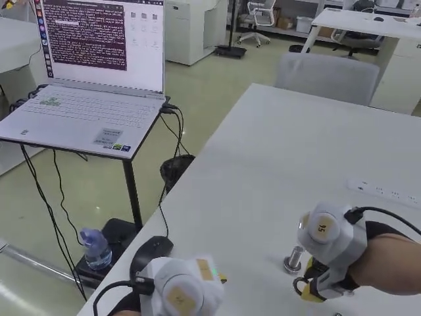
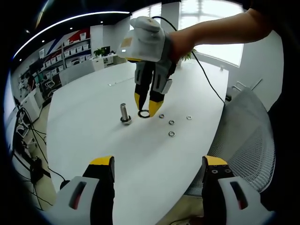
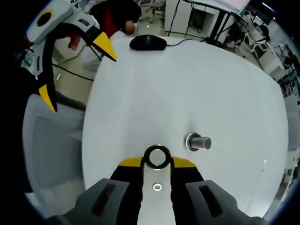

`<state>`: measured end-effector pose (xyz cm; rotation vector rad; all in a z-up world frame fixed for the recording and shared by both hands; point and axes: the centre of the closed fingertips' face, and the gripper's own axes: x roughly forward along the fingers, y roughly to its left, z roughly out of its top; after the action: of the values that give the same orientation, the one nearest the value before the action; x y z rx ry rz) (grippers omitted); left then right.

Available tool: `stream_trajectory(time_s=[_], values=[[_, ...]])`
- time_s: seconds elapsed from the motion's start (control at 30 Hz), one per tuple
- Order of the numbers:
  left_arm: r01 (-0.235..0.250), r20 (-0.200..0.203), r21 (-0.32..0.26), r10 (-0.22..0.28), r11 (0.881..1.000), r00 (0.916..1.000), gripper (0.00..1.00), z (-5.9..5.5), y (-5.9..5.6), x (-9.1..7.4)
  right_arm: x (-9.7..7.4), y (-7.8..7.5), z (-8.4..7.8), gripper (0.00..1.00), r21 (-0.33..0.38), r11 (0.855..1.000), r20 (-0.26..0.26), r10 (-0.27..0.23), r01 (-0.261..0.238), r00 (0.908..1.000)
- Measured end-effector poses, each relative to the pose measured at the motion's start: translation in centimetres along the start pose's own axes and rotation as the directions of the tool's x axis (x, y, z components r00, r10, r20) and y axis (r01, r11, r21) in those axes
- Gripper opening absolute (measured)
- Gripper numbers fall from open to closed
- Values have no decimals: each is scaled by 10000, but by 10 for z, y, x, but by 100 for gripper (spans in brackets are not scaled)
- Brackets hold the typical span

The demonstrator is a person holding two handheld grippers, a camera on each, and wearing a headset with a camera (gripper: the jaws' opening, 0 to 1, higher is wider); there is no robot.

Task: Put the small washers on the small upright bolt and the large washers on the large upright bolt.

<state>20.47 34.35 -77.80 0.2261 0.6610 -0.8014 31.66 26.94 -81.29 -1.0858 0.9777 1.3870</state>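
Note:
A large steel bolt [image 1: 294, 258] stands upright on the white table [image 1: 276, 164]. My right gripper [image 3: 157, 163] is shut on a large dark washer [image 3: 157, 156], held just above the table beside the bolt [image 3: 198, 141]. In the left gripper view, the right gripper [image 2: 149, 101] holds that washer [image 2: 144, 114] just right of the bolt [image 2: 124, 114]. Several small washers [image 2: 171, 122] lie loose on the table past it. My left gripper [image 2: 158, 164] stands open with nothing in it, back from the work near the table's edge.
A laptop [image 1: 92, 112] sits on a stand to the left of the table. A black mouse [image 3: 147, 43] lies near the table's corner, and a power strip [image 1: 388, 192] lies at the right. A grey chair [image 1: 327, 76] stands at the far edge.

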Motion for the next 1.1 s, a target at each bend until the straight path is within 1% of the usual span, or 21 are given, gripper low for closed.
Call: stream_trajectory(time_s=[0.07,0.2,0.33,0.47,0.57,0.73,0.83,0.97,1.1], values=[[-6,-4,-36,6,10000,10000,76,0,1,0,-4,-4,-1,21,50,10000,-2,-28,28,10000],[31,-106,28,-31,10000,9999,76,-3,1,1,-11,-14,0,21,345,9993,178,-135,129,9997],[23,-45,30,-23,10000,10000,78,-2,2,1,-16,-24,-1,21,621,9978,276,-265,247,9993],[62,60,-47,-62,10000,10000,80,1,4,2,-19,-33,-1,21,726,9968,329,-363,338,9988],[96,13,-63,-96,9999,10000,80,1,4,3,-21,-38,0,21,761,9962,333,-439,413,9985],[162,-46,-15,-162,9999,9999,80,1,4,7,-22,-48,5,21,792,9953,433,-592,557,9973],[180,-164,115,-178,9998,9997,79,1,3,9,-23,-56,8,21,819,9945,502,-692,650,9963],[225,-174,99,-223,9997,9996,79,2,3,10,-22,-61,12,21,753,9949,499,-707,669,9962],[236,-168,119,-234,9997,9996,78,3,3,10,-17,-64,13,21,737,9951,417,-696,664,9967]])
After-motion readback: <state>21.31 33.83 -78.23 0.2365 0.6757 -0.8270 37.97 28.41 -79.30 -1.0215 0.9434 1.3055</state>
